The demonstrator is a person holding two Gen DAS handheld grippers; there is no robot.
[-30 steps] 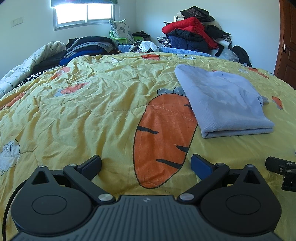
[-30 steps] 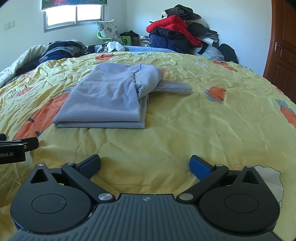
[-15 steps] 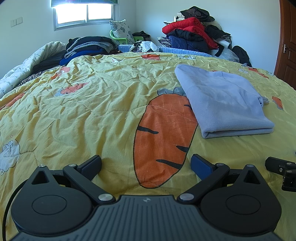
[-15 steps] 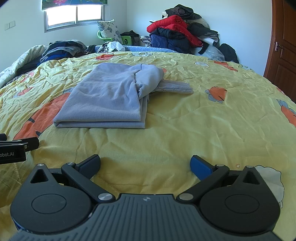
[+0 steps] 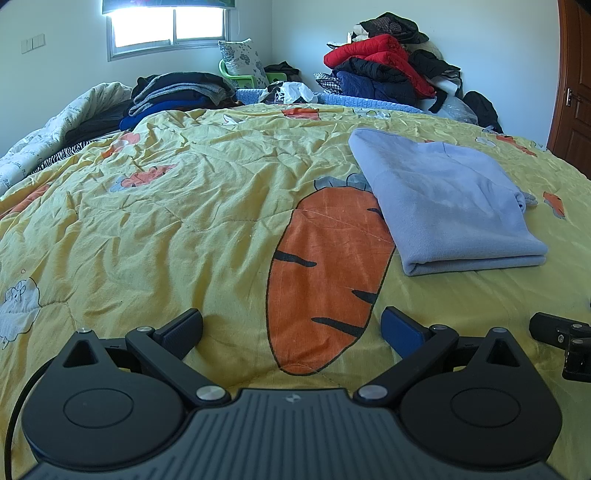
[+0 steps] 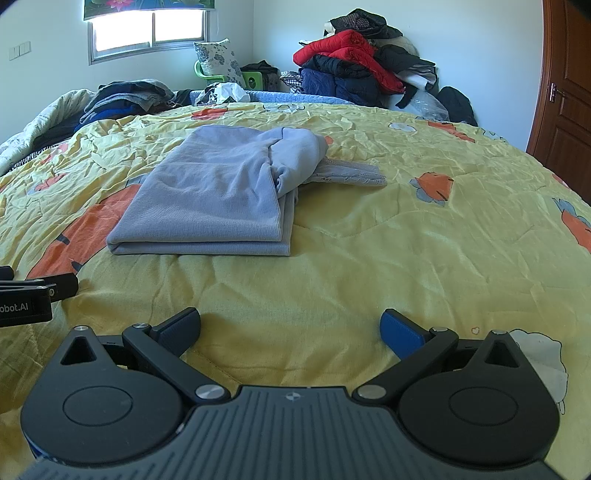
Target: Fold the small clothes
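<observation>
Both grippers sit low over the bed with nothing between their fingers. Seen from its own camera, the left gripper (image 5: 291, 328) has its jaws spread wide, one pad dull black, the other covered in blue, above a big orange carrot print (image 5: 325, 280) on the quilt (image 5: 166, 221). The right gripper (image 6: 290, 326) is just as wide apart and empty, over plain yellow fabric.

In the left view, the folded sweater (image 5: 443, 199) lies at about 1 o'clock, a pale lavender-blue knit with fine ribbing, folded into a flat, roughly rectangular stack with a rounded fold along its near edge. In the right view it lies at about 11 o'clock, its bunched hood or sleeve heaped at the far right corner and a thin grey lacy strip (image 6: 351, 175) sticking out beside it.

The quilt is thin, crinkled yellow cotton with stitched seams and cartoon prints. Puffy red and dark jackets (image 5: 384, 70) are heaped at 1 o'clock against the far wall; a stack of dark folded clothes (image 5: 177, 92) sits at 11 o'clock under the window (image 5: 170, 22).
</observation>
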